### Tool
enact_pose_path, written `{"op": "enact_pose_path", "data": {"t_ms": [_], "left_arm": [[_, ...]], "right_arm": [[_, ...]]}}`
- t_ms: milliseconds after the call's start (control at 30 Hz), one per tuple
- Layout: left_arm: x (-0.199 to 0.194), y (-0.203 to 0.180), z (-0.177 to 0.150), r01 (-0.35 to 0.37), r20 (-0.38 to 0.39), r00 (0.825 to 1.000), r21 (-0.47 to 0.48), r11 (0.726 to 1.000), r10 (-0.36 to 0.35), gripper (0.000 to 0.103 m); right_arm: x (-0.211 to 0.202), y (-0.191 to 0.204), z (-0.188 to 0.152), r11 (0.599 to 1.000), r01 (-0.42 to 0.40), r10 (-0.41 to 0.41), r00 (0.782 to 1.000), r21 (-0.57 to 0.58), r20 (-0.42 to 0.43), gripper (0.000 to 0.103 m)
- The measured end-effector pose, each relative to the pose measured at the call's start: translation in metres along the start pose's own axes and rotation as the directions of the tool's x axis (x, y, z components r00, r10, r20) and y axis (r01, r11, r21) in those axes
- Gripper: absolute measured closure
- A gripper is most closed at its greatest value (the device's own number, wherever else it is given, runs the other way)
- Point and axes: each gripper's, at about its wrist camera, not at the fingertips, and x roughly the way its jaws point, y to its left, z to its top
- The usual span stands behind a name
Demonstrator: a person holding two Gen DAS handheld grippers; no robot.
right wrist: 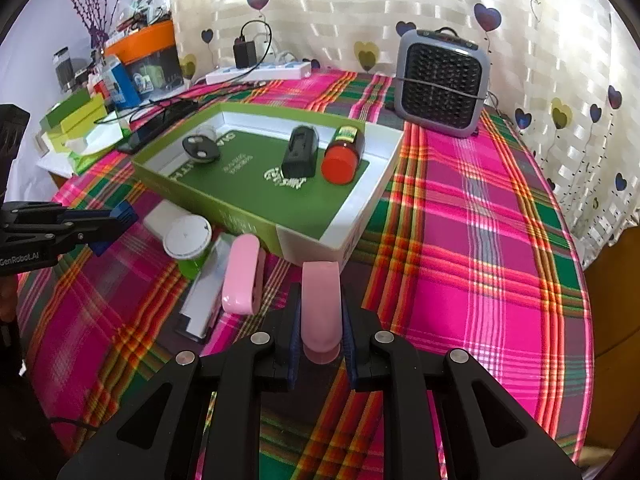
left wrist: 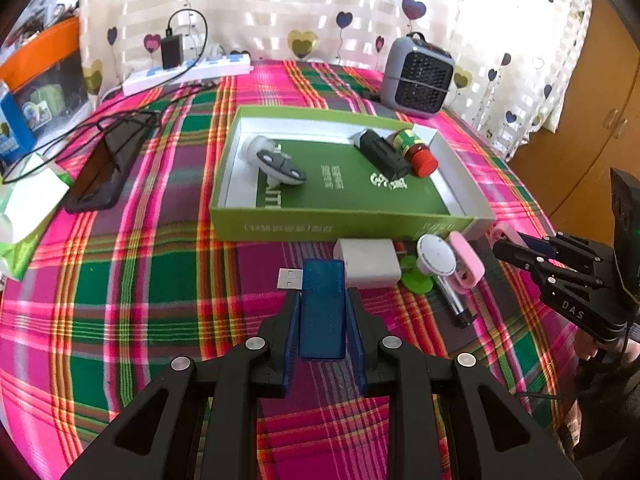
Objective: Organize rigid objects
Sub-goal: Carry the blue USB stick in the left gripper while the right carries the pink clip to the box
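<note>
My left gripper (left wrist: 323, 300) is shut on a blue USB device (left wrist: 322, 308) with its plug pointing left, just in front of the green box (left wrist: 340, 226). My right gripper (right wrist: 321, 312) is shut on a pink oblong object (right wrist: 321, 308) near the box's front right corner (right wrist: 316, 246). The box holds a grey key fob (left wrist: 280, 166), a black block (left wrist: 383, 154) and a red-capped bottle (left wrist: 416, 154). Outside it, by its front wall, lie a white charger (left wrist: 368, 262), a white round lid on a green base (left wrist: 436, 256), a pink case (right wrist: 242, 276) and a silver bar (right wrist: 204, 300).
A grey fan heater (right wrist: 442, 84) stands at the back right. A power strip (left wrist: 188, 72) with a black adapter lies at the back. A black phone (left wrist: 106, 164) with cables and tissue packs (left wrist: 24, 208) lie at the left. A wooden cabinet (left wrist: 592, 120) stands right of the table.
</note>
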Motion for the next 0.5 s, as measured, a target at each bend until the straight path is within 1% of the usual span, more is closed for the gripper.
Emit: {"op": "enact_pose_path", "data": {"t_ms": [267,500], "left_arm": [[-0.006,0.005,0.014,0.013,0.027,1.000,0.008,1.000,-0.014,0.082],[-0.006,0.007,0.029,0.003,0.048,0.999,0.034,0.999,-0.005,0.082]], "right_arm": [[-0.014,0.007,0.022,1.000,-0.002,0.002,0.999,-0.008,0.047,0.084],[-0.010,0.013,0.046,1.000,-0.024,0.025,0.998,-0.017,0.061,0.084]]}}
